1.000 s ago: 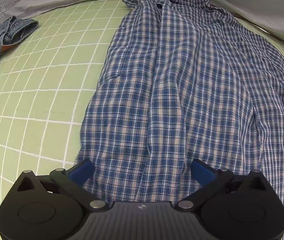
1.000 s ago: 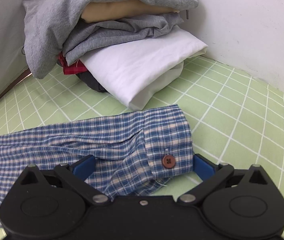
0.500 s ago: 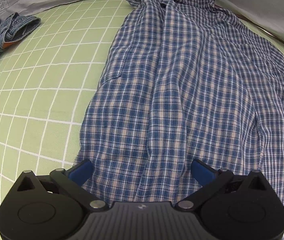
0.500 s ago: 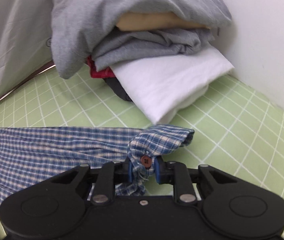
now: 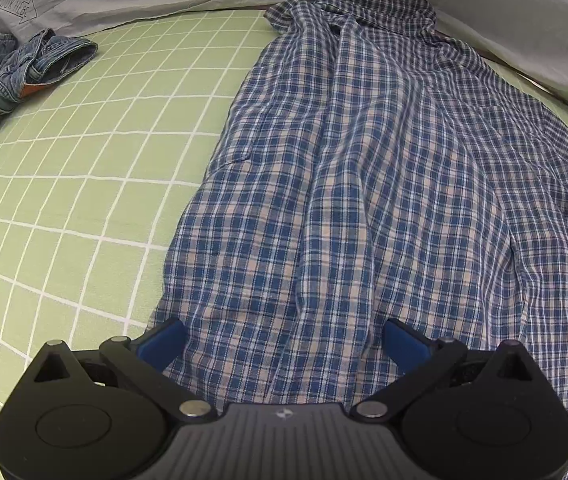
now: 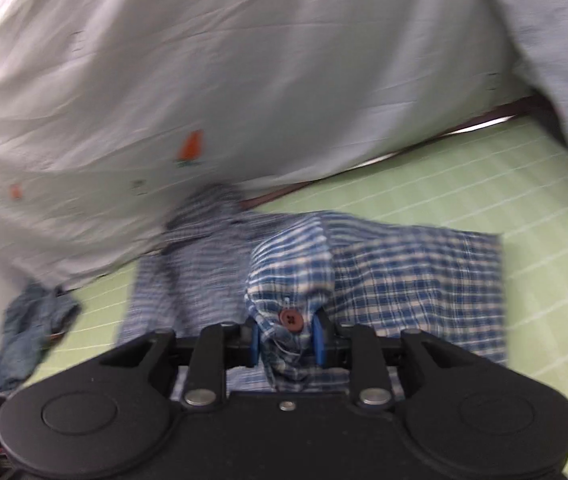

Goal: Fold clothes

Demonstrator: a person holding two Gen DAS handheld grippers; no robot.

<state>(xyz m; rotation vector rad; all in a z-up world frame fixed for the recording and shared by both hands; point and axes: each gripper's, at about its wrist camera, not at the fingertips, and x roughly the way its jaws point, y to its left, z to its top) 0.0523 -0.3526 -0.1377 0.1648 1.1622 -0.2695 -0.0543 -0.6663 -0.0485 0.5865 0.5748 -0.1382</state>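
A blue and white plaid shirt (image 5: 364, 200) lies spread on the green grid mat (image 5: 83, 160), collar at the far end. My left gripper (image 5: 284, 340) hovers over its near hem, open, both blue pads (image 5: 163, 342) wide apart with cloth below them. In the blurred right wrist view the shirt (image 6: 416, 280) lies across the mat, and its sleeve cuff (image 6: 288, 280) with a brown button (image 6: 291, 318) is lifted above it. My right gripper (image 6: 286, 340) has the bunched cuff pinched between its pads; its jaws are opening slightly.
Crumpled blue jeans (image 5: 11, 80) lie at the mat's far left, also seen as jeans (image 6: 31, 336) in the right view. A white sheet (image 6: 203, 80) with small orange prints rises behind the mat. A grey garment (image 6: 564, 60) hangs at the far right.
My right gripper closed on the cuff, then lifted it and swung left away from the clothes pile, over the shirt. The left gripper stayed put and open.
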